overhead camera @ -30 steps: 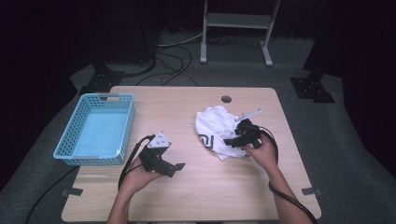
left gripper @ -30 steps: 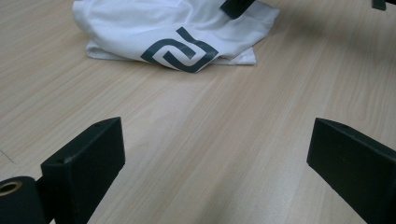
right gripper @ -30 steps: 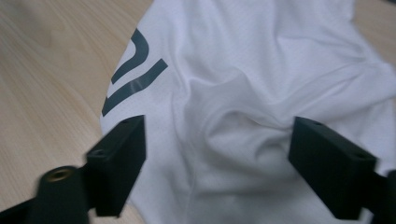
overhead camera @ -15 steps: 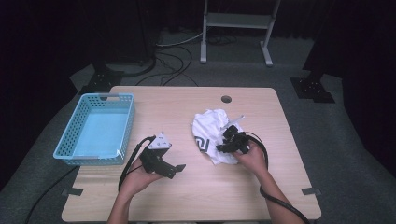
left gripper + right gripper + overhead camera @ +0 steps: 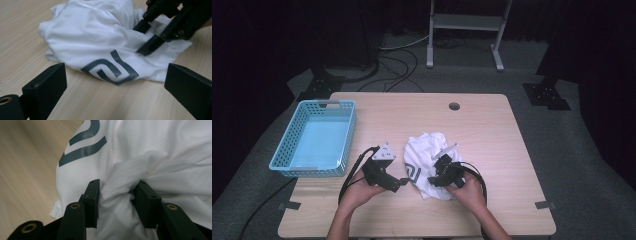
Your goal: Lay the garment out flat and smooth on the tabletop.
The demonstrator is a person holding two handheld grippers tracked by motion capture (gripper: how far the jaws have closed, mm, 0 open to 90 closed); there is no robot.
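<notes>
A crumpled white shirt (image 5: 424, 152) with a dark teal logo (image 5: 110, 68) lies on the wooden table (image 5: 497, 135), near its front middle. My right gripper (image 5: 435, 180) rests on the shirt's right part. In the right gripper view its jaws (image 5: 116, 188) have closed on a raised fold of the white cloth (image 5: 162, 150), which bunches between them. My left gripper (image 5: 402, 181) is just left of the shirt, low over the table. It stands wide open (image 5: 117, 75) and empty, facing the logo edge. The right gripper (image 5: 146, 37) also shows in the left gripper view, beyond the logo.
A light blue plastic basket (image 5: 287, 142) stands empty on the table's left side. A round cable hole (image 5: 454, 106) sits near the far edge. Cables trail from both grippers toward the person. Dark floor, stands and cords lie beyond the table.
My right gripper has moved left and toward the person, from the shirt's right edge onto the cloth, and closed on a fold. The left gripper has barely moved.
</notes>
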